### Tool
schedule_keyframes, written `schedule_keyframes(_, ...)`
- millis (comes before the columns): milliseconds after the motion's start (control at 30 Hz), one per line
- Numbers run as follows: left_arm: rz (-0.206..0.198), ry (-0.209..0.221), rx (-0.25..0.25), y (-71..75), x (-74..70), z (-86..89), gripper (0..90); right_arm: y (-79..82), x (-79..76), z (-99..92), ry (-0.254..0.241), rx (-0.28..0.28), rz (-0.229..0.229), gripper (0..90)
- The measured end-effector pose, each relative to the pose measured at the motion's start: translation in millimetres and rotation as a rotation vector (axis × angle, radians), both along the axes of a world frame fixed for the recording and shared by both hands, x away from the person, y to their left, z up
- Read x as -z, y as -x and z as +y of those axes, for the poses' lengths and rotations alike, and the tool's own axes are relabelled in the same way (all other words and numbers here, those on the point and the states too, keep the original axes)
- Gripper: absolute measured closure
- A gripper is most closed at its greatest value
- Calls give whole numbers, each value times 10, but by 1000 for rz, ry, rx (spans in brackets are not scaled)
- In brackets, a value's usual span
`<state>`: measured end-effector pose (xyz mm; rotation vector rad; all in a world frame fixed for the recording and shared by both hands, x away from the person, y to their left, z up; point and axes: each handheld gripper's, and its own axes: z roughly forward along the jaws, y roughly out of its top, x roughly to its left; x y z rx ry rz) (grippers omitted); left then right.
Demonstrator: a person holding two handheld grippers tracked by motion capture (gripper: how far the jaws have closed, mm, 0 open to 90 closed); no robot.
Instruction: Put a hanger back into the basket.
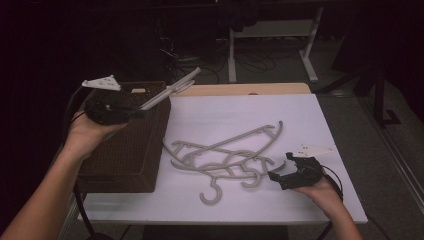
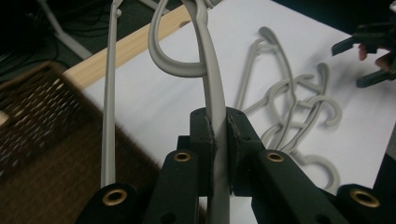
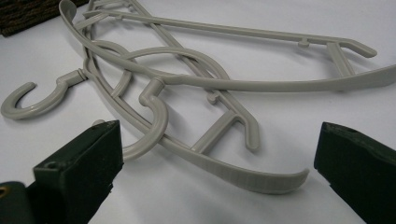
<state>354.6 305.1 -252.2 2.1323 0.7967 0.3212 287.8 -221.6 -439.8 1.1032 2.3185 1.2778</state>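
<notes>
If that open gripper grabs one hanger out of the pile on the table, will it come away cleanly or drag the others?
It would probably drag others: the grey hangers lie interlaced, hooks and bars crossing. They look like stiff, thin plastic, so likely light; the one held by the left hand-held gripper stays straight. The right hand-held gripper sits open beside the pile.

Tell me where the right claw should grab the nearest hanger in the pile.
Probably the near curved arm of the front hanger, by its free end. It lies flat on the white table, lowest in the right gripper view, between the open right claw's jaws, and nothing overlaps it there. Come from above, jaws across the thin bar.
</notes>
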Motion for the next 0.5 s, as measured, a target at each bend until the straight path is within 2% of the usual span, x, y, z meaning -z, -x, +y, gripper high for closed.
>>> schedule_keyframes(167,8,23,-50,65,96,322,829,-3,1,-5,1,5,-1,9)
schedule_keyframes(300,3,23,-87,117,140,544,829,-6,1,-10,2,9,0,9)
schedule_keyframes(500,32,22,-127,115,269,812,829,-11,6,-1,10,13,2,9)
